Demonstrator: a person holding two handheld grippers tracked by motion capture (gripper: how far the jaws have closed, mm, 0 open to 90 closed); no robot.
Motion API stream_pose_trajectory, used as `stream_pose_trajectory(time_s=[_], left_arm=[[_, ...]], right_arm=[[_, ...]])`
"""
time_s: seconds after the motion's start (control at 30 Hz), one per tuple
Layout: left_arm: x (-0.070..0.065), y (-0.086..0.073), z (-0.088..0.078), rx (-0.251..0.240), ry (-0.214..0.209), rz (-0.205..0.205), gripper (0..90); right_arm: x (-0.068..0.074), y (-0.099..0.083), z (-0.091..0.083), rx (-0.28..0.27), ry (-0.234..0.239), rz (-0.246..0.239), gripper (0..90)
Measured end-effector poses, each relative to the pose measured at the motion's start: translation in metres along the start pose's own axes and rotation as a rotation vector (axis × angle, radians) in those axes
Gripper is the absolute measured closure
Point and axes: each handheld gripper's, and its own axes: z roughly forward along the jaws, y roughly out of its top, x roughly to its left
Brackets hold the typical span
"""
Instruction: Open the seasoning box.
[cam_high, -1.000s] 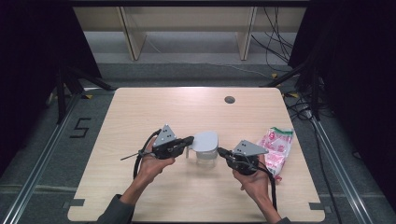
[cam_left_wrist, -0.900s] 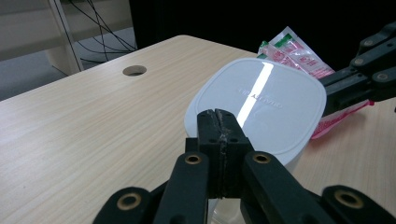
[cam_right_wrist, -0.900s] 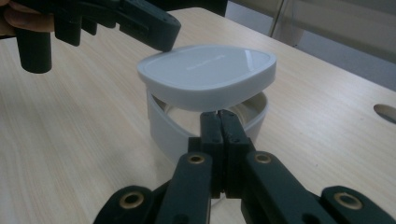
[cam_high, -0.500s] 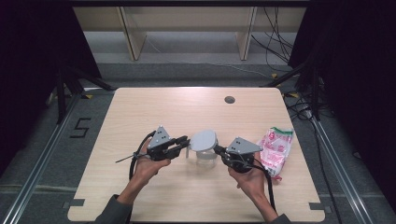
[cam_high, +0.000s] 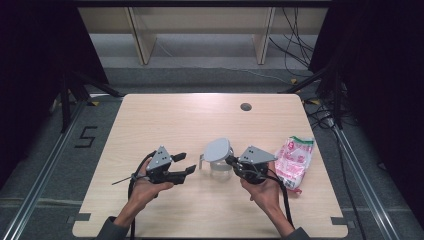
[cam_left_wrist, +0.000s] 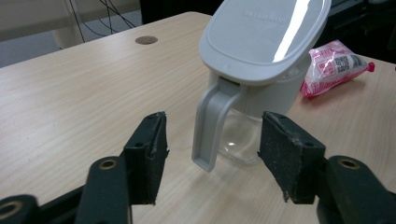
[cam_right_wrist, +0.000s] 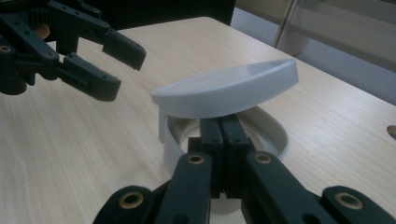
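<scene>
A clear jug with a white handle stands near the middle of the table. Its white lid is tipped up on the side away from the handle. My left gripper is open a little to the left of the jug. Its jaws have just been opening, and the handle lies ahead of them untouched. My right gripper is shut, its tips pushed in under the raised lid above the jug's white collar. I cannot tell whether they pinch anything.
A pink and white snack bag lies on the table to the right of my right hand. A round cable hole sits near the far edge. Light wooden shelf legs stand on the floor beyond the table.
My left gripper has drawn back to the left, away from the jug, and its jaws have spread apart. The right gripper stays at the jug, whose lid remains tipped up.
</scene>
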Motion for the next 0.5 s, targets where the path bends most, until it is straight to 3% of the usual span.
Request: stream_pose_trajectory(time_s=[0.13,0.2,0.3,0.33,0.5], left_arm=[[-0.001,-0.004,-0.004,0.005,-0.004,-0.022,35.5],[-0.002,-0.006,-0.004,0.008,-0.007,-0.031,33.2],[-0.003,-0.009,-0.006,0.019,0.001,-0.021,33.9],[-0.003,-0.010,-0.006,0.023,0.004,-0.017,34.0],[-0.003,-0.014,-0.008,0.024,0.015,-0.018,33.6]], right_arm=[[0.002,0.002,0.002,-0.011,-0.005,0.007,90.0],[0.002,0.005,0.003,-0.013,-0.004,-0.029,90.0],[0.006,0.007,0.005,-0.005,-0.001,0.001,90.0],[0.005,0.009,0.006,-0.003,-0.001,-0.032,90.0],[0.010,0.014,0.010,-0.017,0.007,-0.037,90.0]])
